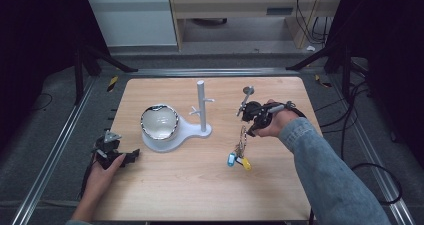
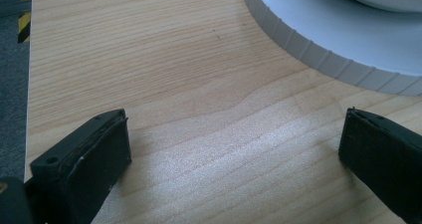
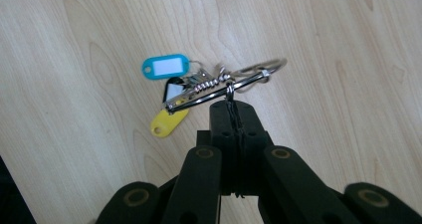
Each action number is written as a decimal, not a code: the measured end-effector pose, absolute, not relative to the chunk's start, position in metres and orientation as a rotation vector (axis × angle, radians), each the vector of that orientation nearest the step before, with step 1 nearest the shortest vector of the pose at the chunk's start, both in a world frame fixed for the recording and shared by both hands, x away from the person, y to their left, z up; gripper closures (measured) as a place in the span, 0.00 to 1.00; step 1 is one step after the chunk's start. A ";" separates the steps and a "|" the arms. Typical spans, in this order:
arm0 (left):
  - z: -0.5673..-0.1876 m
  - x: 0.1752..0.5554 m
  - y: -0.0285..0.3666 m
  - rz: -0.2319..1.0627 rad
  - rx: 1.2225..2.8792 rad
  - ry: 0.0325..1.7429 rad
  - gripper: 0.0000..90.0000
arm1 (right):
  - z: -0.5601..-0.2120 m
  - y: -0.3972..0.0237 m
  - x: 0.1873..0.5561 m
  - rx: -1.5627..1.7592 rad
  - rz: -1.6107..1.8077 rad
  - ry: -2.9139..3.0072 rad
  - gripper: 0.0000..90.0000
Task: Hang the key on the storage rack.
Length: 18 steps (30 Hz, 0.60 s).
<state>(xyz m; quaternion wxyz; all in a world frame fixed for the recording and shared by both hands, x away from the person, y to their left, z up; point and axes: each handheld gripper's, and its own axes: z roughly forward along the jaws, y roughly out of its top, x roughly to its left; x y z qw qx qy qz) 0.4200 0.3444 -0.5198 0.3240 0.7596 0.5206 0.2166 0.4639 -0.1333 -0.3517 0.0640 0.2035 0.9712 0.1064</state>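
Keyring point(image 3: 219, 82) with blue tag point(image 3: 165, 66) and yellow tag point(image 3: 168, 121): pinched between the closed jaws of the right gripper point(image 3: 234, 107), tags dangling below its tips, just over the table point(image 1: 200, 185). Step judged: carrying (likely toward the white peg stand point(image 1: 201, 105), left of the gripper). A raised, aligned approach is called for. Left gripper point(image 2: 234, 149) is rested low, jaws wide apart, nothing held.

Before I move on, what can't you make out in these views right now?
- Bowl contents: high view, too small and glary.
- Bowl and stand base: left gripper view, cut off by the top and right edges.
- Tag writing: right gripper view, label looks blank, too small to tell.
- What the shut right gripper pinches on the keys: hidden between its fingers.
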 end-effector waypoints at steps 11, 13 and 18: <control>-0.520 0.420 0.344 0.568 1.992 1.366 0.00 | -0.337 -0.134 0.467 0.615 0.351 2.901 0.99; -0.520 0.420 0.344 0.568 1.992 1.366 0.00 | -0.334 -0.133 0.467 0.624 0.354 2.898 0.99; -0.520 0.420 0.344 0.569 1.987 1.368 0.00 | -0.325 -0.132 0.468 0.617 0.376 2.878 0.99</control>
